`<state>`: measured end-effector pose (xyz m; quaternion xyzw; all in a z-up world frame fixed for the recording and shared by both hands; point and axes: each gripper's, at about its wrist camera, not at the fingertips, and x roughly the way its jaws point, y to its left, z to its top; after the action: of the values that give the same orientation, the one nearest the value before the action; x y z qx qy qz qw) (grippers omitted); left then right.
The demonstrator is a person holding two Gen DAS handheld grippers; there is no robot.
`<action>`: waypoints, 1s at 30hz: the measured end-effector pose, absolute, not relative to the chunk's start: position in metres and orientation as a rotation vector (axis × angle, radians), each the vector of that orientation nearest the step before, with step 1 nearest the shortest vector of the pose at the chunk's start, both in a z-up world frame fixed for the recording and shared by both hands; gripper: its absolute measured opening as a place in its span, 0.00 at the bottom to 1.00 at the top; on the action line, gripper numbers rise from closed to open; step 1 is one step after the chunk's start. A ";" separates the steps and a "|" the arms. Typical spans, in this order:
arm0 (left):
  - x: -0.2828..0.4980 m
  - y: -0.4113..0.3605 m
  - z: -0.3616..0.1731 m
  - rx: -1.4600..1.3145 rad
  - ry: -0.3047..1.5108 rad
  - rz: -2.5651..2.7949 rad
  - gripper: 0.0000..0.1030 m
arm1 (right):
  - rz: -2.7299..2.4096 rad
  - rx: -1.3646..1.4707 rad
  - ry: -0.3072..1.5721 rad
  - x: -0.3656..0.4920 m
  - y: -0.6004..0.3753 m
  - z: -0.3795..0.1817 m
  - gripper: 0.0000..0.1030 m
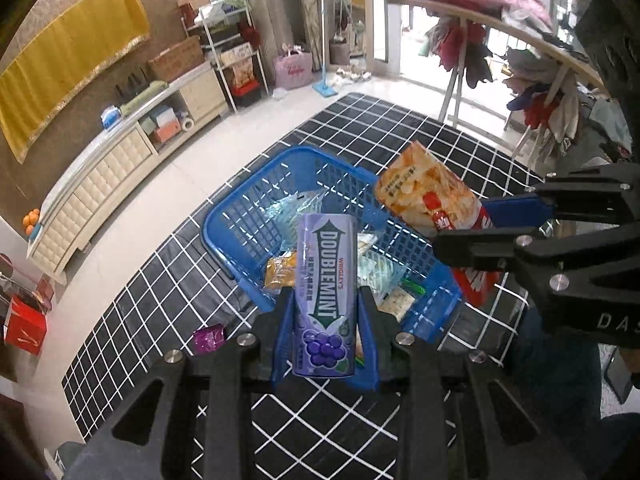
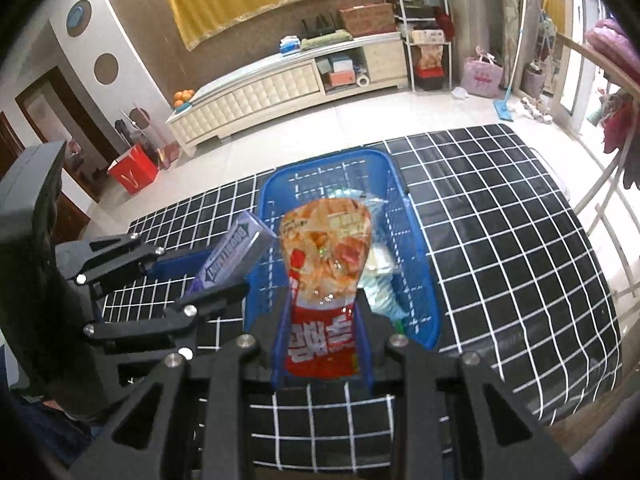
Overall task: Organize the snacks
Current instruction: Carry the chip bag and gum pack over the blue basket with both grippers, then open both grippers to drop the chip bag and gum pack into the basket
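While both grippers are hanging over the blue basket (image 1: 248, 216) near the surface's far edge, the left gripper (image 1: 325, 330) is pinching a gum box (image 1: 326, 280) and the right gripper (image 2: 322, 338) a chip bag (image 2: 324, 256); judging by this, dropping them in is next, calling for opening above the snacks.

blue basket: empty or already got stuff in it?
Not empty. The blue slotted plastic basket already holds several wrapped snack packets, seen through its open top in both wrist views.
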<state>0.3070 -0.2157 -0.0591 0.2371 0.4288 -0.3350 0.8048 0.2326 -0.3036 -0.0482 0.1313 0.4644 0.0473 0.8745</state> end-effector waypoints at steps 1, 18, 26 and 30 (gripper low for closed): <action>0.314 -0.220 -0.063 0.506 0.937 -0.716 0.28 | 0.104 0.278 0.978 0.239 -0.306 -0.052 0.32; 0.378 -0.271 -0.117 0.594 1.088 -0.666 0.28 | 0.152 0.369 1.047 0.288 -0.343 -0.091 0.32; 0.385 -0.259 -0.112 0.554 1.148 -0.669 0.34 | 0.158 0.359 1.067 0.290 -0.337 -0.092 0.32; 0.382 -0.247 -0.104 0.545 1.134 -0.652 0.34 | 0.162 0.351 1.068 0.291 -0.332 -0.088 0.32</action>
<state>0.3822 -0.2470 -0.1043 0.2504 0.5209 -0.2996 0.7591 0.2915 -0.3318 -0.0879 0.1660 0.5056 0.0768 0.8432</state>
